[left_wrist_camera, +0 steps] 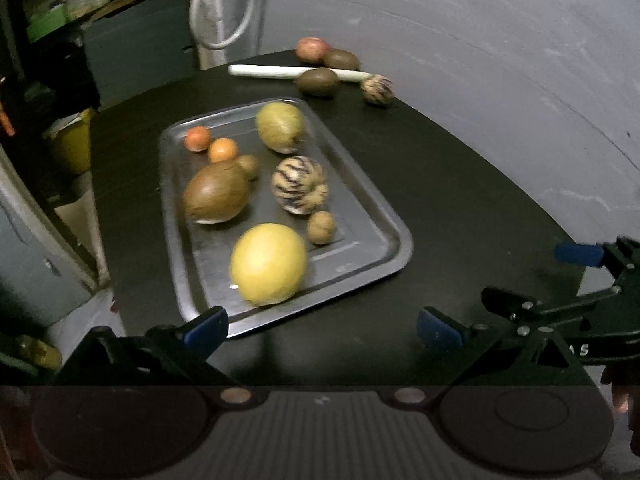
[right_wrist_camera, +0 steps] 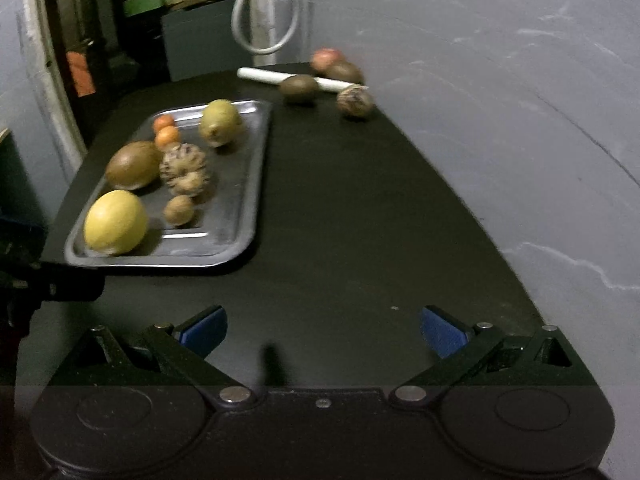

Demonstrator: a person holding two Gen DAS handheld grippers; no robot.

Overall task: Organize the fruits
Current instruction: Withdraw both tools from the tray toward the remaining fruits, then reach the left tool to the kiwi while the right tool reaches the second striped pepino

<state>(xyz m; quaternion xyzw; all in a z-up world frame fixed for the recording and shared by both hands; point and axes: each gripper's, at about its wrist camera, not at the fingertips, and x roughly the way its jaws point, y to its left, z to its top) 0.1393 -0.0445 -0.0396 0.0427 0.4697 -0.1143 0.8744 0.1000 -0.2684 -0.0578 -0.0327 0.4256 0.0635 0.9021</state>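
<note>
A steel tray [left_wrist_camera: 376,216] [right_wrist_camera: 240,216] on a black table holds several fruits: a yellow round fruit [left_wrist_camera: 269,264] [right_wrist_camera: 115,222], a brown oval fruit [left_wrist_camera: 216,196] [right_wrist_camera: 134,165], a striped fruit [left_wrist_camera: 299,185] [right_wrist_camera: 185,170], a green-yellow fruit [left_wrist_camera: 280,127] [right_wrist_camera: 220,122], two small orange fruits [left_wrist_camera: 210,144] [right_wrist_camera: 166,131] and a walnut-like fruit [left_wrist_camera: 321,227] [right_wrist_camera: 179,210]. At the far end lie a red fruit [left_wrist_camera: 312,49] [right_wrist_camera: 326,58], two dark oval fruits [left_wrist_camera: 318,82] [right_wrist_camera: 298,88] and a striped fruit [left_wrist_camera: 377,89] [right_wrist_camera: 355,101]. My left gripper [left_wrist_camera: 322,330] is open, empty, before the tray. My right gripper [right_wrist_camera: 324,332] is open, empty, over bare table.
A white stick [left_wrist_camera: 272,71] [right_wrist_camera: 276,77] lies among the far fruits. A grey wall [right_wrist_camera: 500,100] curves along the table's right side. Shelves and boxes [left_wrist_camera: 60,40] stand left of the table. The right gripper's body [left_wrist_camera: 580,308] shows at the right of the left wrist view.
</note>
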